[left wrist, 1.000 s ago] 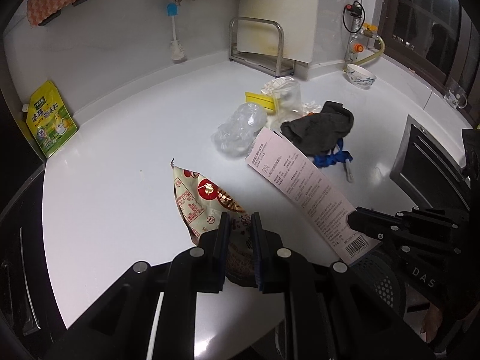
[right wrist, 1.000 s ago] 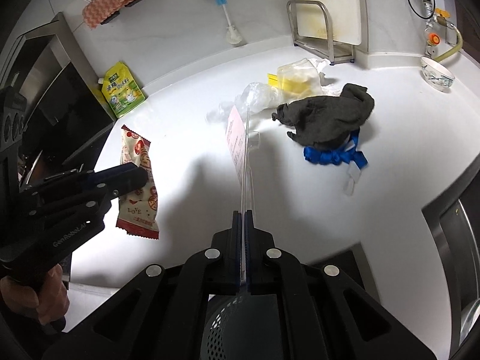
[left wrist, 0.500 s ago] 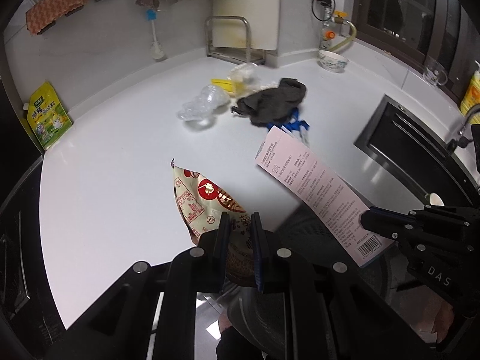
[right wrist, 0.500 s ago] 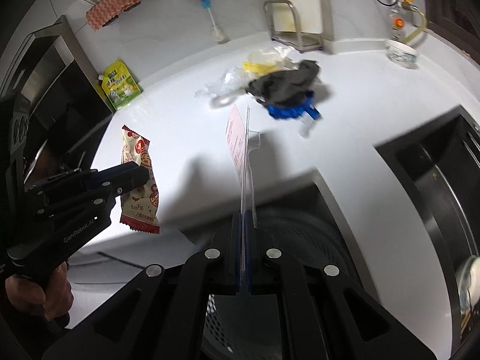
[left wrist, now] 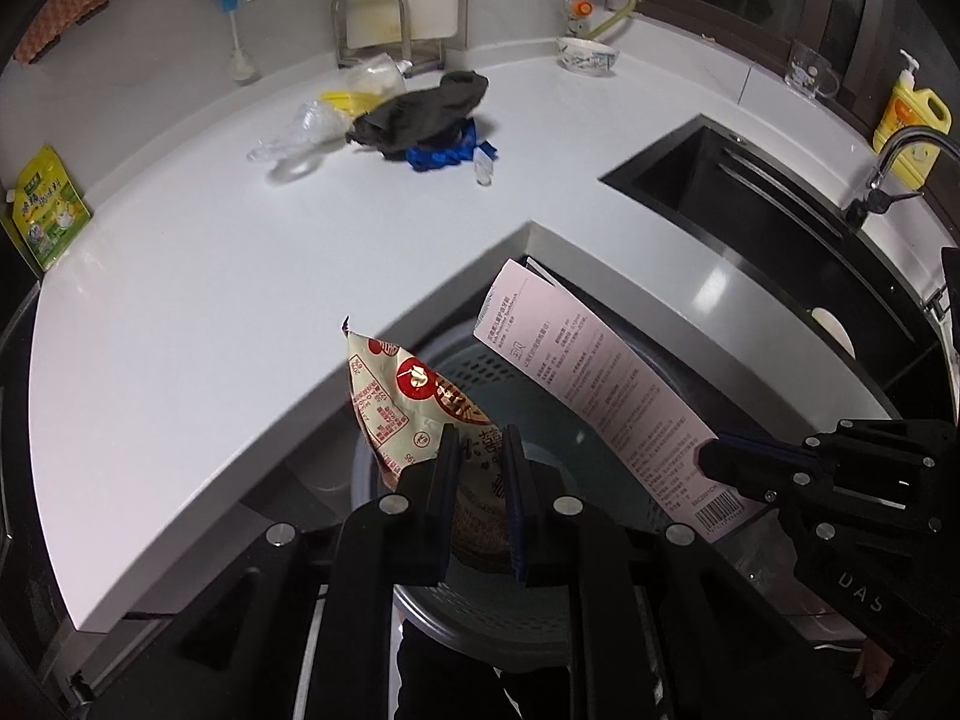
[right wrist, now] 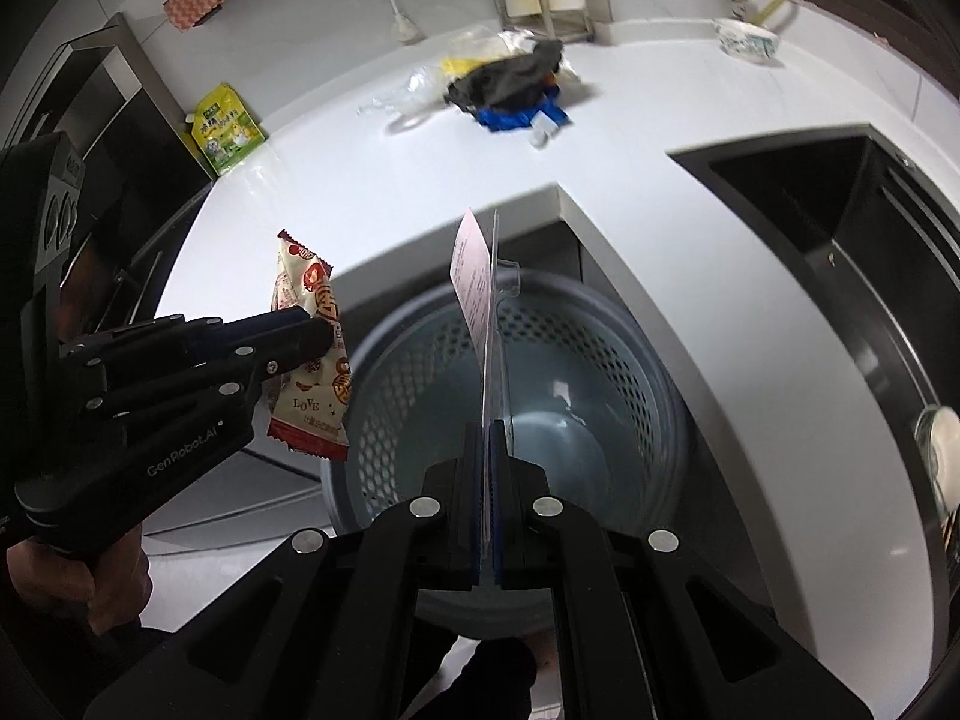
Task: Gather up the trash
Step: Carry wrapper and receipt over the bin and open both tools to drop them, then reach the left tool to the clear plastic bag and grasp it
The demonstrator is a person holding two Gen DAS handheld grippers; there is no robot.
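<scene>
1. Both my hand-held grippers have swung away from the white surface (left wrist: pixel 198 300) and now hang over the perforated grey bin (right wrist: pixel 630 360) that sits below its edge. A second ago the bin barely showed under the jaws; now its open mouth fills the lower middle of both wrist views.

2. The left hand-held gripper (left wrist: pixel 480 450) is pinching the snack wrapper (left wrist: pixel 408 396) by its lower end, jaws nearly together on the crinkled foil. The wrapper hangs above the bin's rim on the left side.

3. The right hand-held gripper (right wrist: pixel 486 438) is pressed tight on a flat pink card in a clear blister pack (right wrist: pixel 477 282) — seen edge-on from its own camera, face-on from the left one. It hangs over the bin's opening.

4. My reading: the carry is done and the drop is next. Both pieces look placed to fall inside if released, though the wrapper is closer to the rim and could catch on it.

5. Still on the surface, well apart from the bin: a dark cloth (left wrist: pixel 420 111) on something blue, crumpled clear plastic (left wrist: pixel 300 129) and a yellow item beside them. More trips are likely needed.

6. Writing I can read: "LOVE" on the wrapper, "GenRobot.AI" on the left gripper's body, "DAS" on the right one's. The card carries a barcode and small print too fine to read; the green pouch (right wrist: pixel 228 126) by the wall has Chinese lettering I cannot make out.
</scene>
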